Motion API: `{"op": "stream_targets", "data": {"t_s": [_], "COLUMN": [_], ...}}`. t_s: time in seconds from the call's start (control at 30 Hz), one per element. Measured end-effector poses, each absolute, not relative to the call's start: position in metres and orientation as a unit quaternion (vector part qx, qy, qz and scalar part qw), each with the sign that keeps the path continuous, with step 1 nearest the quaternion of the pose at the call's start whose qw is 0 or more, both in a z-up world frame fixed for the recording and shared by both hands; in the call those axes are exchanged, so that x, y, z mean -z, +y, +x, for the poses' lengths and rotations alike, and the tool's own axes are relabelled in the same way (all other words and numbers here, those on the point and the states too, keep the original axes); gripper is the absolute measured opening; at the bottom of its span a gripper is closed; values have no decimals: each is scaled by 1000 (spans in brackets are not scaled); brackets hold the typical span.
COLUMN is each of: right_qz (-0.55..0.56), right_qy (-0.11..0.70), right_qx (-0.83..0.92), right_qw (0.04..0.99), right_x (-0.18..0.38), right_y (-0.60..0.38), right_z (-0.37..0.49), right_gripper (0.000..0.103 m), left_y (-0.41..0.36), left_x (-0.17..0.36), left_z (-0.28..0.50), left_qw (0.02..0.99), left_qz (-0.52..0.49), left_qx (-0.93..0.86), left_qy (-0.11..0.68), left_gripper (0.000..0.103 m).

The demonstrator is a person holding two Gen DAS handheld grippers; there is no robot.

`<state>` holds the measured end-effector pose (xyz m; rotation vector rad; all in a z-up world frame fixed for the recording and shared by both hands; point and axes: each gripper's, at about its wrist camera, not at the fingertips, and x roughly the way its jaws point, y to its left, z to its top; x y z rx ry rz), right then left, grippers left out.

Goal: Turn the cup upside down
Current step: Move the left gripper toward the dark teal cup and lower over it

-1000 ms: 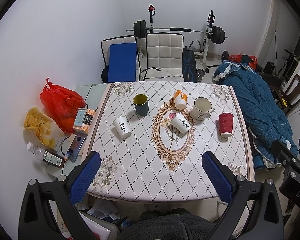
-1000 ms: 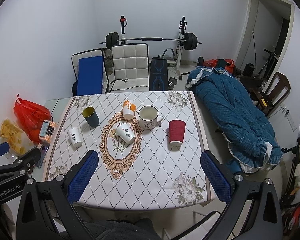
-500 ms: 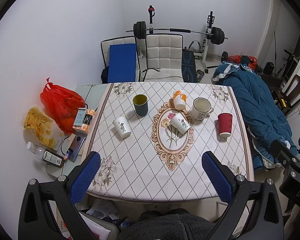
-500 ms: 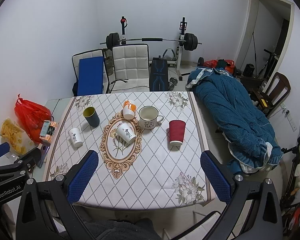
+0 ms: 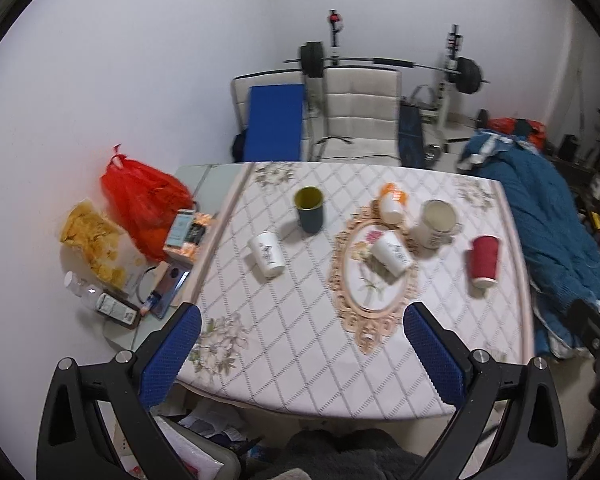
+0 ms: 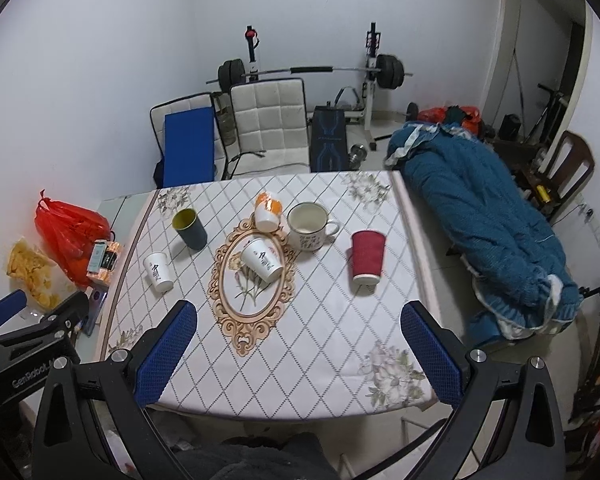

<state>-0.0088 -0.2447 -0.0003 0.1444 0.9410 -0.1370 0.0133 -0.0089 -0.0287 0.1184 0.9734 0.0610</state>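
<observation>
Several cups stand on the patterned tablecloth [image 5: 284,344]. A dark green cup [image 5: 309,209] [image 6: 189,228] and a cream mug [image 5: 436,223] [image 6: 308,227] stand upright with mouths up. A red paper cup [image 5: 484,255] [image 6: 367,256], two white paper cups [image 5: 267,254] [image 5: 392,253] and an orange-white cup [image 5: 392,202] stand mouth down. My left gripper [image 5: 300,354] is open and empty above the near table edge. My right gripper [image 6: 298,354] is open and empty too, well short of the cups.
A side table at the left holds a red plastic bag [image 5: 138,196], a snack bag [image 5: 94,248], a phone [image 5: 166,292] and small bottles. Two chairs [image 6: 268,128] and a barbell rack stand behind the table. A blue quilt [image 6: 488,216] lies at the right.
The left wrist view has shifted slightly and blurred, so the left gripper is moving a little. The cups have not moved. Both grippers stay open.
</observation>
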Motion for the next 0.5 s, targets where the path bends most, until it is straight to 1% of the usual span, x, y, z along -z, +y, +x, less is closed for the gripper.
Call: {"op": "stream_targets", "data": {"t_s": [0.23,0.5], "right_qz": [75,82], "right_qy": [497,547], "right_qx": [39,40], "right_qw": [864,832], "right_x": [66,147], "right_y": [-246,-241], "right_z": [32,94], "right_gripper": [103,103], "left_y": [17,37], "left_x": [81,132], "left_z": [50,113], "left_qw": [864,841], "left_qz": [77,73], "left_qx": [-97,-94], "left_qy": [489,528], "left_gripper": [103,103]}}
